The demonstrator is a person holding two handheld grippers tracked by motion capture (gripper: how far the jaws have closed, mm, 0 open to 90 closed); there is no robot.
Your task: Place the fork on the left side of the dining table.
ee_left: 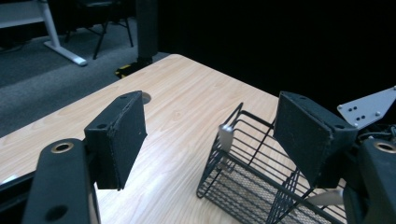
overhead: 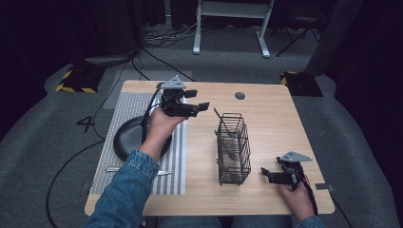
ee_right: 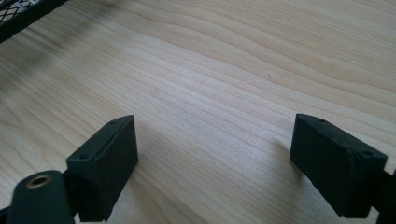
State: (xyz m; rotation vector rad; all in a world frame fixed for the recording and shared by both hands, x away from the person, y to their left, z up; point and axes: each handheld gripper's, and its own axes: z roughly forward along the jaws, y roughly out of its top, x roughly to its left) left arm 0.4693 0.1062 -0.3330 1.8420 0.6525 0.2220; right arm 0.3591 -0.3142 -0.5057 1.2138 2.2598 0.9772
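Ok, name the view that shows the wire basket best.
The high view: the whole wire basket stands on the table, cutlery inside. The left gripper view crops it behind a jaw; the right gripper view catches just a corner at top left.

In the left gripper view the wire basket (ee_left: 261,182) runs off the bottom edge, its right side behind a jaw. What stands inside it (cutlery, perhaps) is too small to tell from above. The person's left arm (overhead: 138,175) covers part of the dark plate (overhead: 126,137).
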